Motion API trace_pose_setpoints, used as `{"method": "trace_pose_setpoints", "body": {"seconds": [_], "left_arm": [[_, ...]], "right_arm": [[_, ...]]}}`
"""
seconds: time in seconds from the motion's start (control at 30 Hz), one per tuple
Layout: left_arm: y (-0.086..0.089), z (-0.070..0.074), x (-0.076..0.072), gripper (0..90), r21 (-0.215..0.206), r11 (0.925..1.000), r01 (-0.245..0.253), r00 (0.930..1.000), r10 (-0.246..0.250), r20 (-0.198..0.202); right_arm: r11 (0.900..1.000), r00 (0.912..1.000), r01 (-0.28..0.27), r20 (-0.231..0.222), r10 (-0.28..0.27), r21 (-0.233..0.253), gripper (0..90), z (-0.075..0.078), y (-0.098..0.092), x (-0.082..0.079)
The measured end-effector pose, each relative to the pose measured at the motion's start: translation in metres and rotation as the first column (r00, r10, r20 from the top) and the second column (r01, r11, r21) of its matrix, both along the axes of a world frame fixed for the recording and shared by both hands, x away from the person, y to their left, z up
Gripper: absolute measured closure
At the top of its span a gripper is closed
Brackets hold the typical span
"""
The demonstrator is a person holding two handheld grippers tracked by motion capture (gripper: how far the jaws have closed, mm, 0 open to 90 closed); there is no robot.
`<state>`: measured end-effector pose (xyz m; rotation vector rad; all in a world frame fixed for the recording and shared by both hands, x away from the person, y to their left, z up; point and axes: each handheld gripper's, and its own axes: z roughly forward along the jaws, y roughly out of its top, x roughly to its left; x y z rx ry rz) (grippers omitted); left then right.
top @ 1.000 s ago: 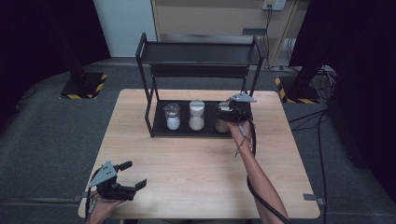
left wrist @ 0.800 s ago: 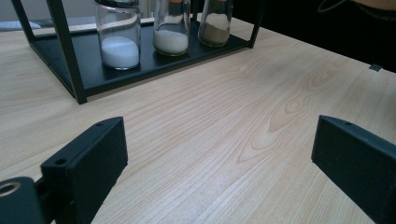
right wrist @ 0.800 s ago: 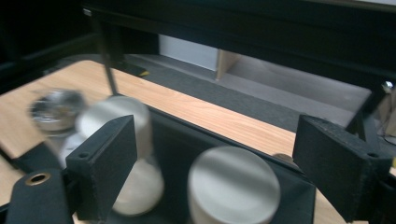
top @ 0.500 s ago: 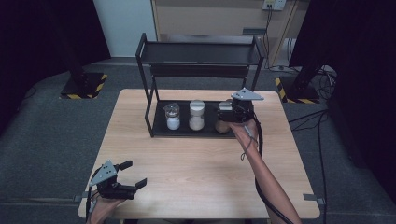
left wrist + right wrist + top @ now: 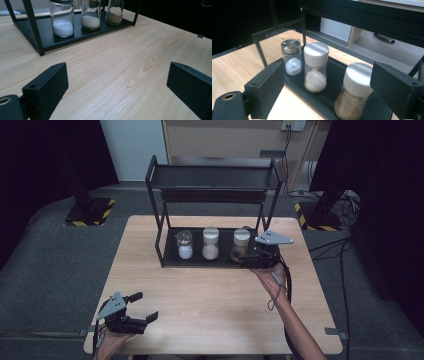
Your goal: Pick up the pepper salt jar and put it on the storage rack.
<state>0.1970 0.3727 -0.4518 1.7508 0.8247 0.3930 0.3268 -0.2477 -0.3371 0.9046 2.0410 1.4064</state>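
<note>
Three jars stand in a row on the black rack's [image 5: 170, 247] bottom shelf. The right gripper [image 5: 329, 85], jaws apart, faces the brown-filled jar [image 5: 352, 92]; the left gripper [image 5: 137, 320] rests open near the worktop [image 5: 210, 295] edge.

Rack posts [image 5: 159, 237] and upper shelf [image 5: 215, 195] hem the jars [image 5: 210, 243]; table front [image 5: 215, 305] open.

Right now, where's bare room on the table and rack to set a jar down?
Free: the wooden tabletop between the black metal rack and the open left gripper; also the rack's top shelf. Crowded: the bottom tray, with three glass jars and the open right gripper beside the brown-filled jar.
</note>
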Motion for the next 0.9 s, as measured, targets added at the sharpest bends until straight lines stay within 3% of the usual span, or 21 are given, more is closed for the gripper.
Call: {"method": "trace_pose_setpoints", "body": {"seconds": [0.53,0.9], "left_arm": [[0.001,0.000,-0.002,2.7,-0.002,1.0000,-0.007,1.0000,0.008,0.003],[0.001,0.000,-0.002,2.8,0.000,0.9999,-0.012,0.9999,0.012,0.001]], "right_arm": [[0.998,0.9980,-0.058,0.028,0.057,0.027,11.9,-0.008,-0.034,-0.058],[0.997,0.9965,-0.079,0.029,0.078,0.027,11.8,-0.014,-0.046,-0.081]]}}
